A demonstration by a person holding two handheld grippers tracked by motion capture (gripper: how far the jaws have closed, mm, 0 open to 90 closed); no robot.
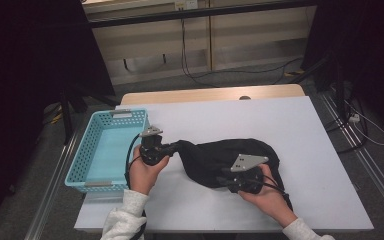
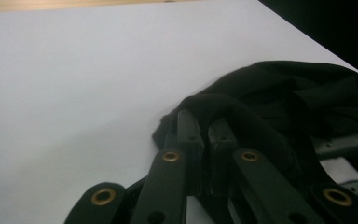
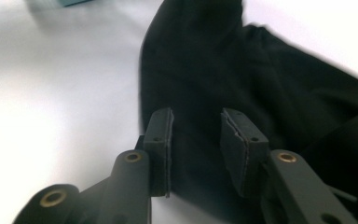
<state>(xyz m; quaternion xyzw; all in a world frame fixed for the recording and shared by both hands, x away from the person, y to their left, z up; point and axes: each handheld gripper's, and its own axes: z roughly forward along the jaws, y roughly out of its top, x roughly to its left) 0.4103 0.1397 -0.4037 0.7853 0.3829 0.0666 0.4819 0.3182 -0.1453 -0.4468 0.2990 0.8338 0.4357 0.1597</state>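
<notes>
On the white table, a crumpled black garment lies right of the turquoise perforated basket. Left gripper has its jaws pinched together on a fold at the cloth's left end; fabric drapes over the fingertips, hiding the contact. Right gripper sits at the garment's near edge, jaws apart, pads clear of cloth, which lies beneath. Garment type is unclear; the right gripper view is blurred.
</notes>
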